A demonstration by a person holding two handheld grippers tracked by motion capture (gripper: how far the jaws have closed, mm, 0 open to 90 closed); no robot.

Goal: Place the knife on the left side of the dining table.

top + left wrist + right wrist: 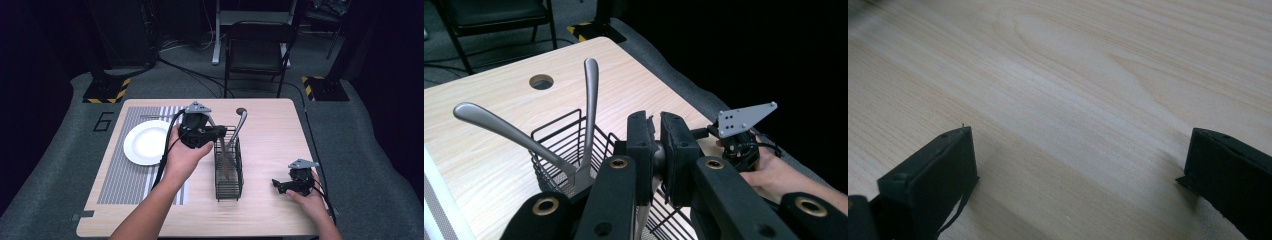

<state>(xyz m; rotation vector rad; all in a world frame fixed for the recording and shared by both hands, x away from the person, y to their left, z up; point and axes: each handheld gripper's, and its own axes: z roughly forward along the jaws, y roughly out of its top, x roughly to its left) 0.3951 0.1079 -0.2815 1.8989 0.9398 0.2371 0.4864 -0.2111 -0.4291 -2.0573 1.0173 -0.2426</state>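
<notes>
Nearest us, by the tabletop's [270, 125] near right corner, our right tongs [1083, 165] rest low over bare pale wood with their jaws spread wide and nothing between them. Further in, at the middle of the tabletop, our left tongs [658, 150] are clamped on a silver metal utensil handle [658, 159] just above the black wire cutlery basket [228, 165]. Two more long silver handles [590, 100] lean out of that basket toward the far edge, and a round white plate [145, 142] lies on the grey striped placemat [127, 175] toward the left edge.

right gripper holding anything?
No: in the right gripper view the right gripper has its jaws wide apart with only bare table between them.
</notes>
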